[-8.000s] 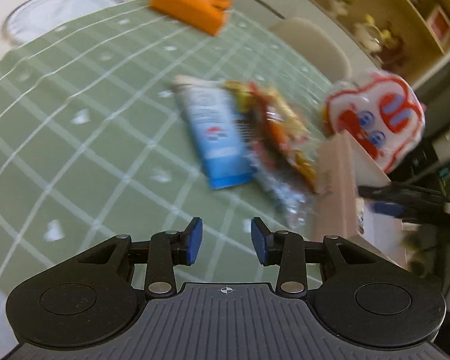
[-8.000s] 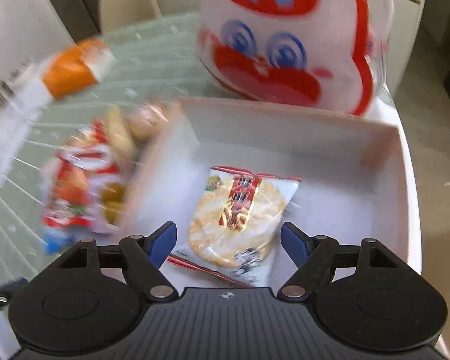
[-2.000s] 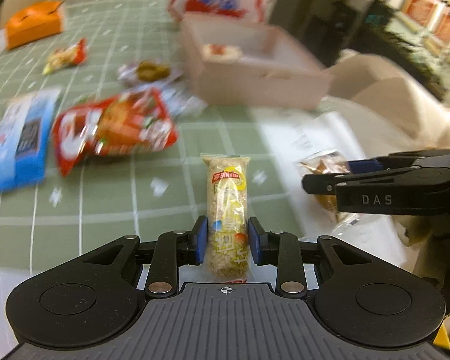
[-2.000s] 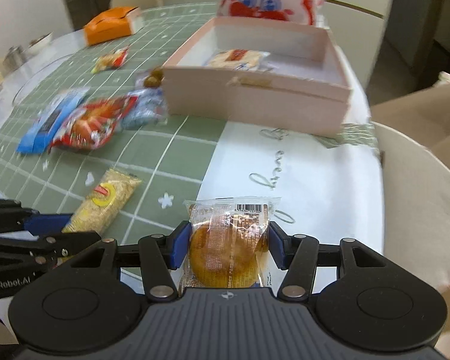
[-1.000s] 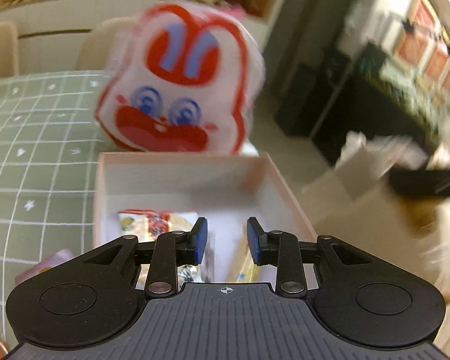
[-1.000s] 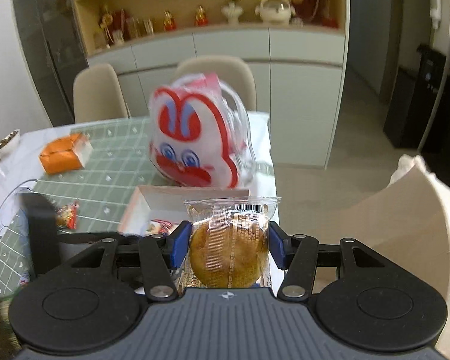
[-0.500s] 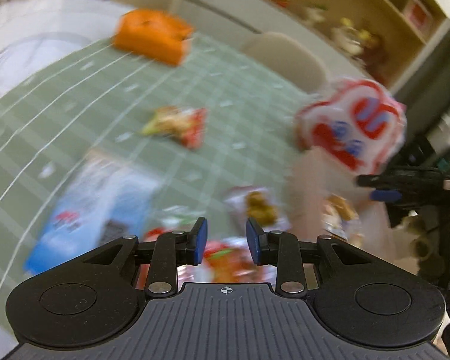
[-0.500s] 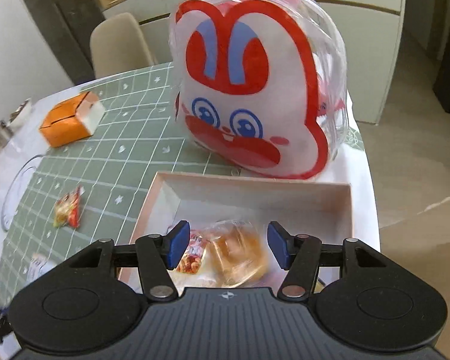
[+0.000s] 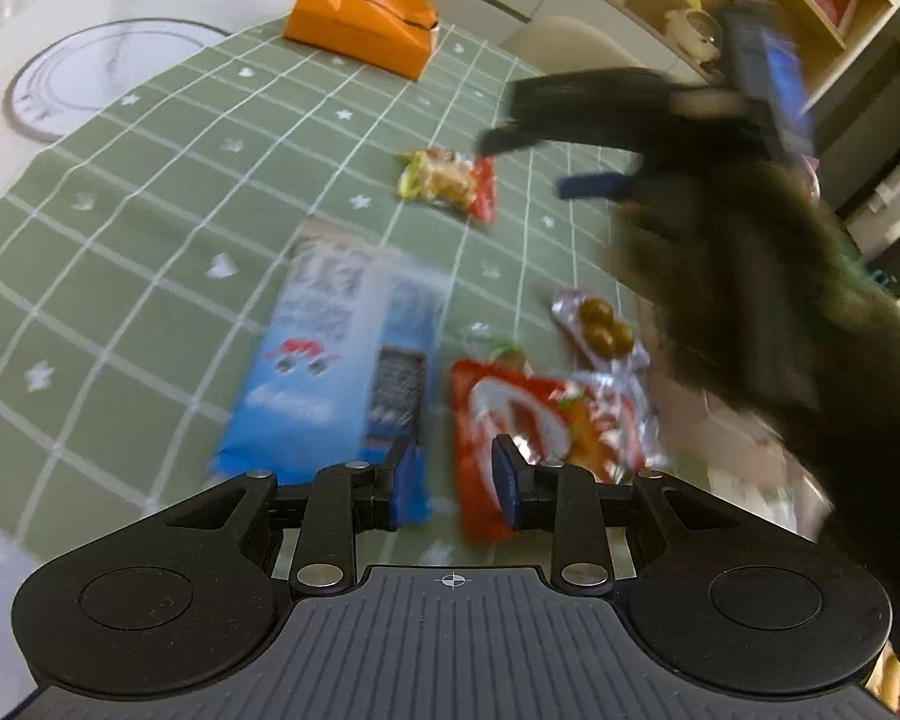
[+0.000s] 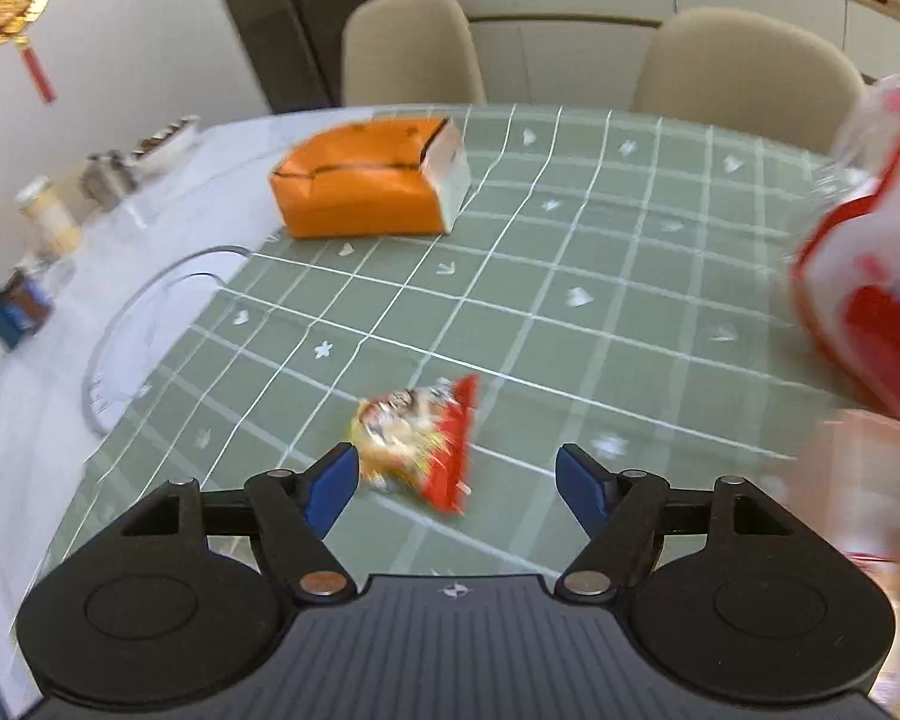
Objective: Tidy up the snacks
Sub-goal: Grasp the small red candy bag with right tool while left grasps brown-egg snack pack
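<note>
My left gripper (image 9: pixel 449 483) is open and empty, low over the green checked cloth between a blue packet (image 9: pixel 336 360) and a red packet (image 9: pixel 534 420). A clear pack of brown balls (image 9: pixel 600 327) lies beyond the red one. A small red-yellow snack (image 9: pixel 447 183) lies farther off. My right gripper (image 10: pixel 453 480) is open wide and empty, hovering just short of that small snack (image 10: pixel 417 435). It also shows in the left wrist view (image 9: pixel 540 162), blurred, with a gloved hand behind it. The pink box (image 10: pixel 870 480) is a blur at the right edge.
An orange tissue box (image 10: pixel 366 180) stands at the far side of the cloth. A rabbit-faced bag (image 10: pixel 870 300) stands at the right. A round glass mat (image 10: pixel 144 330) and jars (image 10: pixel 48 222) are on the white table to the left. Chairs stand behind.
Both grippers let go of their snacks over the pink box and swung back left over the cloth. The right gripper opened wider and now hovers by the small red-yellow snack.
</note>
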